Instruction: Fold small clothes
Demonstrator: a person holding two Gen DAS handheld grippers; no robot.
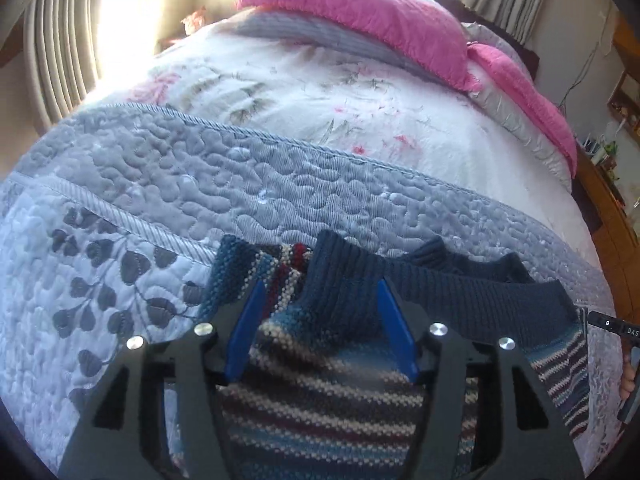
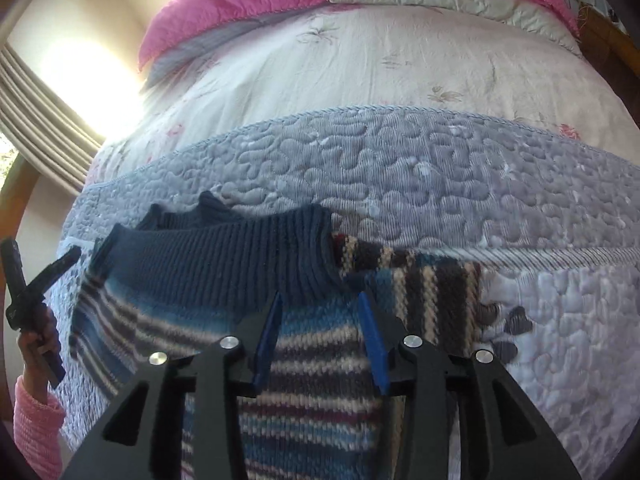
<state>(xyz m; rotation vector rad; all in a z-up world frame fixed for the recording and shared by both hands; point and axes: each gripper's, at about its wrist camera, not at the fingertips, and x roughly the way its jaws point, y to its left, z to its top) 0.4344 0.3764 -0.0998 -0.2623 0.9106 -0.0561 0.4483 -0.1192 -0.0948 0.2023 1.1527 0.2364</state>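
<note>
The quilted bedspread (image 1: 224, 168) stretches ahead of both tongs. On it, beneath and between them, lies the striped knit sweater (image 1: 320, 392), ribbed navy collar (image 2: 224, 264) foremost. Left gripper (image 1: 320, 312) and right gripper (image 2: 320, 320) hover spread wide, empty. Likely pre-fold: next, pinch the shoulders.

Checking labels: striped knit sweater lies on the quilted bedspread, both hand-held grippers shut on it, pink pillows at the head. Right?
Not quite: both wrist views show the left hand-held gripper and right hand-held gripper open over the striped knit sweater. Bedspread and pink pillows are right.
</note>
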